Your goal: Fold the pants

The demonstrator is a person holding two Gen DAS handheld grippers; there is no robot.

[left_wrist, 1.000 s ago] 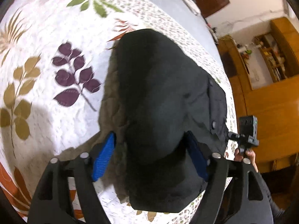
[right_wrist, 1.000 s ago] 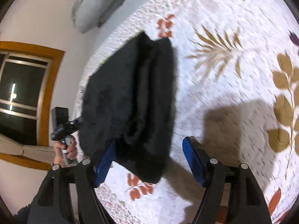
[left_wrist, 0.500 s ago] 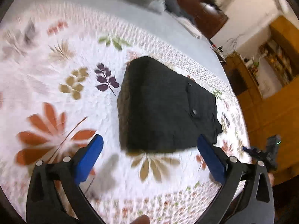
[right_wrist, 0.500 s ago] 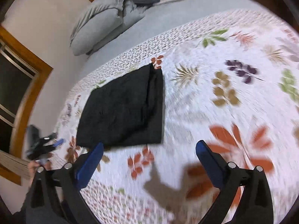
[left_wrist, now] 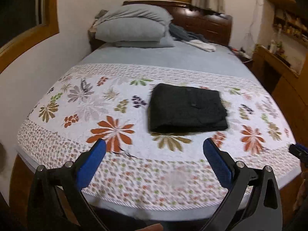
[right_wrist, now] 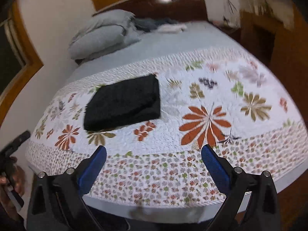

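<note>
Black pants (left_wrist: 185, 108) lie folded into a thick rectangle on the flowered bedspread (left_wrist: 107, 113), seen right of centre in the left wrist view and left of centre as the same pants (right_wrist: 125, 102) in the right wrist view. My left gripper (left_wrist: 154, 150) hangs open above the foot of the bed, well back from the pants, with nothing between its blue pads (left_wrist: 92, 163). My right gripper (right_wrist: 154, 155) is also open and empty, held back over the bedspread's (right_wrist: 207, 119) near border.
Grey pillows (left_wrist: 132, 28) and loose clothes (left_wrist: 192, 38) lie at the head of the bed by a dark wooden headboard (left_wrist: 206, 22). White wall and a wood-framed window (left_wrist: 28, 19) run along the left side; wooden furniture (left_wrist: 284, 80) stands on the right. The other gripper's handle (right_wrist: 11, 148) shows at the left edge.
Both grippers let go of the pants, opened wide and pulled up and back to the foot of the bed. The folded pants stay flat on the bedspread.
</note>
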